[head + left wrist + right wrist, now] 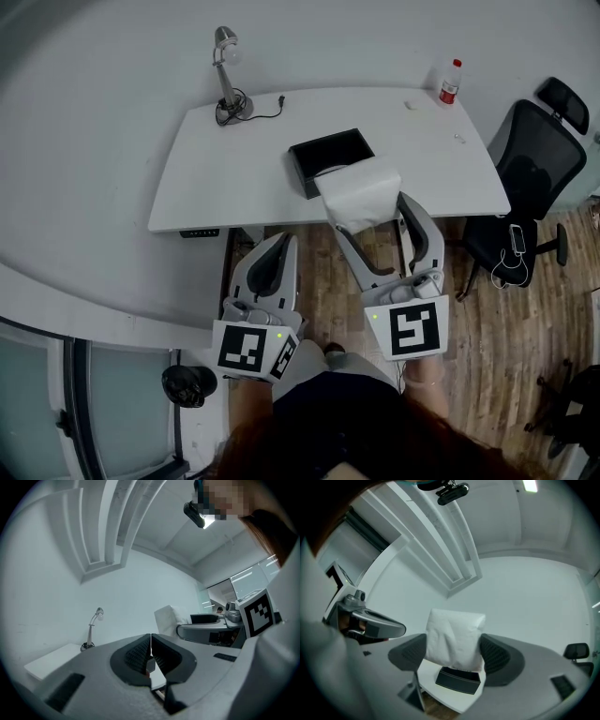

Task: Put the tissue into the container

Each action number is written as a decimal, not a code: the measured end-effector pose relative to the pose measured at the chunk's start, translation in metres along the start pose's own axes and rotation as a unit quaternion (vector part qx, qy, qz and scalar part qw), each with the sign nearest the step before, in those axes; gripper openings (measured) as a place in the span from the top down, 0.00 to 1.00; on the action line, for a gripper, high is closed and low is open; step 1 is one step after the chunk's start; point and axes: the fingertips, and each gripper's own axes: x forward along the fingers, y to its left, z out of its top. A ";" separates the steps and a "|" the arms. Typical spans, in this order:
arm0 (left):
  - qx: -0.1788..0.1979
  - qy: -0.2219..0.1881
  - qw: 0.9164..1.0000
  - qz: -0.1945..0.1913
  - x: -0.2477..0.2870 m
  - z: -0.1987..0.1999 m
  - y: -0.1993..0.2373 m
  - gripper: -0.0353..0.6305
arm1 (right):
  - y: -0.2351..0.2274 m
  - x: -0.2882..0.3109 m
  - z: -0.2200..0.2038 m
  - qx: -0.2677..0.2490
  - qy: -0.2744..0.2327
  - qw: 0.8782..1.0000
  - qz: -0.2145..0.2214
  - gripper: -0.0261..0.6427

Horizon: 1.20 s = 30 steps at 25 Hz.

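White desk (216, 178) fills the upper centre of the head view, bearing the black container (330, 157), nothing white inside it, so the drop is not yet done. Just below it, at frame centre, the right gripper (368, 211) clamps the tissue (361, 192), a soft, puffy white pack bulging between its jaws; the left gripper (279, 242), lower left, has jaws pressed together on nothing.

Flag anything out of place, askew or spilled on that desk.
Nothing is spilled or damaged. The black container sits slightly askew to the desk edge, and two small white scraps lie loose near the upright bottle. The tissue is held in the right tongs, not yet in the container.
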 end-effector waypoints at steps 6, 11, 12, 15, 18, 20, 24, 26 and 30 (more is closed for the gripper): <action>0.001 0.002 1.000 0.000 0.015 -0.004 0.013 0.90 | -0.002 0.021 -0.012 0.002 0.009 1.000 0.005 0.39; -0.001 -0.002 1.000 -0.009 0.037 -0.006 0.029 0.90 | -0.008 0.044 -0.018 -0.005 0.015 1.000 0.000 0.39; -0.002 -0.002 1.000 -0.011 0.041 -0.006 0.033 0.90 | -0.009 0.049 -0.019 -0.005 0.018 1.000 -0.001 0.39; -0.004 -0.002 1.000 -0.017 0.055 -0.008 0.043 0.90 | -0.013 0.063 -0.026 -0.006 0.030 1.000 -0.004 0.39; -0.005 -0.002 1.000 -0.023 0.068 -0.010 0.052 0.90 | -0.016 0.079 -0.030 -0.010 0.035 0.999 -0.007 0.39; -0.007 0.000 1.000 -0.026 0.076 -0.013 0.058 0.90 | -0.018 0.089 -0.033 -0.009 0.035 0.999 -0.008 0.39; -0.011 0.000 1.000 -0.028 0.091 -0.015 0.072 0.90 | -0.024 0.109 -0.043 -0.006 0.048 0.999 -0.010 0.39; -0.013 0.000 0.999 -0.030 0.098 -0.016 0.079 0.90 | -0.027 0.119 -0.049 -0.004 0.054 0.998 -0.012 0.39; -0.019 0.003 0.999 -0.030 0.111 -0.022 0.095 0.90 | -0.028 0.138 -0.061 -0.007 0.067 0.998 -0.009 0.39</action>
